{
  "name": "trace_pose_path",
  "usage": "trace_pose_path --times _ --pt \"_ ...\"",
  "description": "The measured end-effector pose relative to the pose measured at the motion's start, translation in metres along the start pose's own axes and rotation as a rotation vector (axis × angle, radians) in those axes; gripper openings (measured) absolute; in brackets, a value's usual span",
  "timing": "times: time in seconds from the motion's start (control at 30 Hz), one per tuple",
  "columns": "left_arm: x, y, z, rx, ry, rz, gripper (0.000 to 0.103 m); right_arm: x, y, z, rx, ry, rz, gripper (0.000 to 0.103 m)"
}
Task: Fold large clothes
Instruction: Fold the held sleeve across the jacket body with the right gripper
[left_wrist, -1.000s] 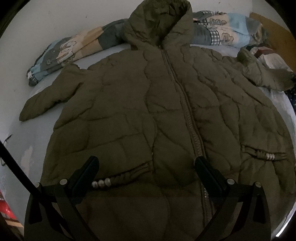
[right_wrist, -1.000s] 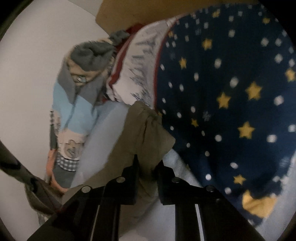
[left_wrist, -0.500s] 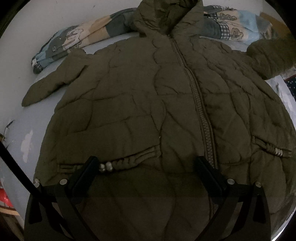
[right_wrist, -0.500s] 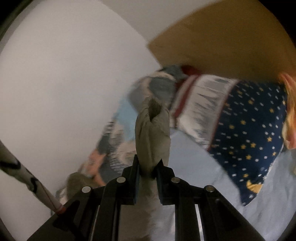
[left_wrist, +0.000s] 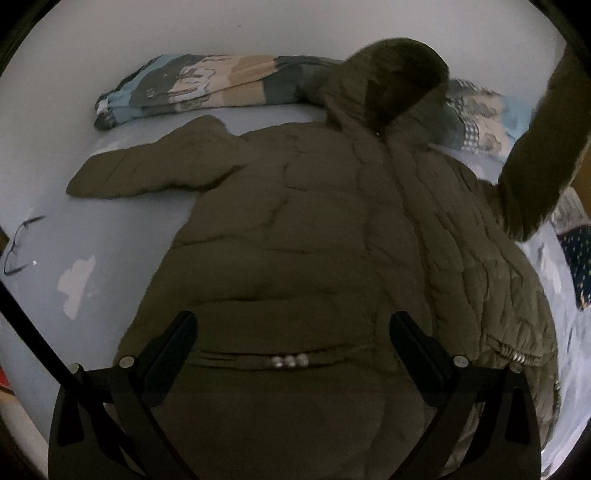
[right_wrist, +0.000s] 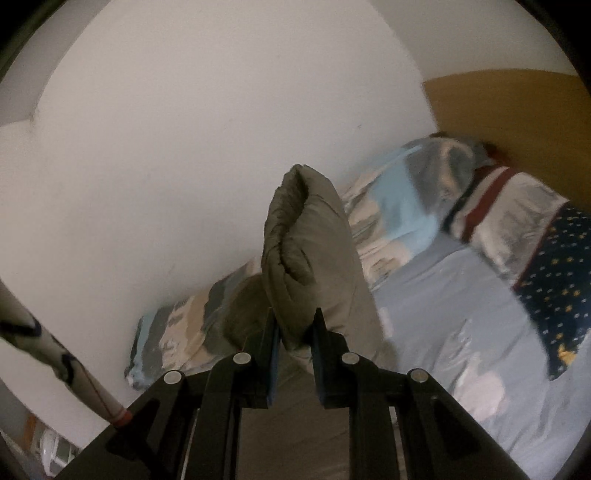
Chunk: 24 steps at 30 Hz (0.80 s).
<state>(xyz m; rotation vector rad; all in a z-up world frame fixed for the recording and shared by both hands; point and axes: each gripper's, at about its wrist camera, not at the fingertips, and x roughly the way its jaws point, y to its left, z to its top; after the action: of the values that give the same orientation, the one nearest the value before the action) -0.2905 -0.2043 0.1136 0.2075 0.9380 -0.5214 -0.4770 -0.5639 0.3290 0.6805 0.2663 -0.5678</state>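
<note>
Right claw (right_wrist: 295, 328) clamped on coat (left_wrist: 332, 240) sleeve (right_wrist: 306, 251), raised off bed (right_wrist: 424, 295) for folding inward; left claw (left_wrist: 293, 332) wide open, empty.

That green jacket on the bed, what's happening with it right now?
A person is folding the olive hooded jacket, which lies front up on the blue sheet. The right gripper is shut on the cuff of one sleeve, held raised above the bed. The left gripper hangs open over the hem, holding nothing. The other sleeve lies flat, not yet folded.
</note>
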Motion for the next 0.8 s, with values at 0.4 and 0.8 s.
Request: trace_pose_path --times 0.4,0.8 --pt "-0.01 0.047 0.004 -0.093 -0.008 0.005 0.103 0.11 0.105 -0.113 -0.136 0.222 0.089 0.017" --pt "-0.007 0.05 0.004 -0.097 0.008 0.002 0.103 0.236 0.109 -0.267 -0.193 0.472 0.055 0.017"
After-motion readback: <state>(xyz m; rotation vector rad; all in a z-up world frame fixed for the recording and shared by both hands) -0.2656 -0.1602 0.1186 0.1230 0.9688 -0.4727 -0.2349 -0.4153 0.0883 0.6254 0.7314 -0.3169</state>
